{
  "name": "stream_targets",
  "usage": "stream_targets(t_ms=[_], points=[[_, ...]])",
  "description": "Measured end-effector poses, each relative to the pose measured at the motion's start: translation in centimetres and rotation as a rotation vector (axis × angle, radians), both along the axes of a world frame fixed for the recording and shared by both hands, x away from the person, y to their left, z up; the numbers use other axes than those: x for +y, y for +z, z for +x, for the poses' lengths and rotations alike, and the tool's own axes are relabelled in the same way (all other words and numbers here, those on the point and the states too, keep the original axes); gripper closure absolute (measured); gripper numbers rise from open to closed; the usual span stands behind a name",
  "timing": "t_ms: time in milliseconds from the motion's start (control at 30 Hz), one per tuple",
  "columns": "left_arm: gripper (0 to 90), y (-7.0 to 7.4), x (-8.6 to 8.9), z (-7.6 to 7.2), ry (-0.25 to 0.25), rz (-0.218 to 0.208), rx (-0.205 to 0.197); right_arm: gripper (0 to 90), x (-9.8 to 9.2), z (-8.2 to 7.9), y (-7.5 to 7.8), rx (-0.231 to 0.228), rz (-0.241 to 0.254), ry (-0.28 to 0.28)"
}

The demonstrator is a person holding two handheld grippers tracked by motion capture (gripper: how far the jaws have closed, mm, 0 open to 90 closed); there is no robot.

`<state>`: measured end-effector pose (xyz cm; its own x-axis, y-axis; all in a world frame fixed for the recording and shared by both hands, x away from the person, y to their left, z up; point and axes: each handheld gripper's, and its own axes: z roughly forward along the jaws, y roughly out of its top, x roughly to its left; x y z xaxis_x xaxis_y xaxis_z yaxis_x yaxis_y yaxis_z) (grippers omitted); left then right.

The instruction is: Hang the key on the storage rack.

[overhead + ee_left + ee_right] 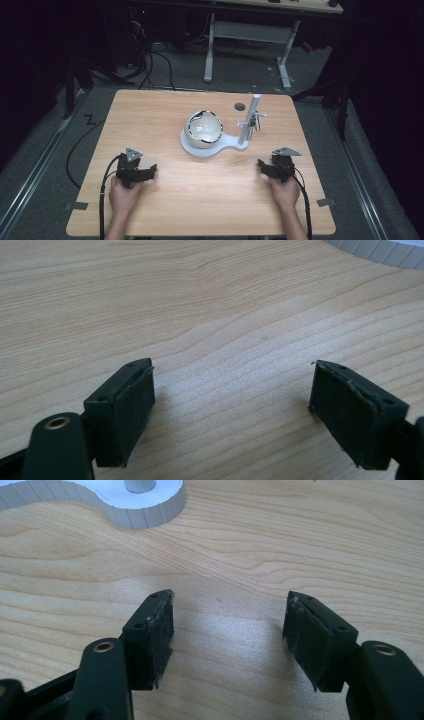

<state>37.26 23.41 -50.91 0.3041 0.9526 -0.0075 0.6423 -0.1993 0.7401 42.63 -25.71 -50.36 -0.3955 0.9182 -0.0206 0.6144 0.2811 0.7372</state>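
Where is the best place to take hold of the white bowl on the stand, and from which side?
Probably grip the white bowl at its raised upper rim, coming from above: it sits tilted on the white stand, its opening toward the person, and the post crowds its right side.

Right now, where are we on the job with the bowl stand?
Done: the glossy white bowl sits on the white stand base beside its upright post. In hand: nothing; the left tool and right tool are open over bare wood. Left: unclear.
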Motion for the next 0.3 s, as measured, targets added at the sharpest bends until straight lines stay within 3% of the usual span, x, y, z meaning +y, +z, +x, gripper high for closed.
stream_targets(t_ms=[300], points=[[18.7, 0.0, 0.0, 0.0, 0.001, -0.001, 0.0, 36.5, 0.0, 0.0, 0.0, 0.001, 0.0, 0.001]])
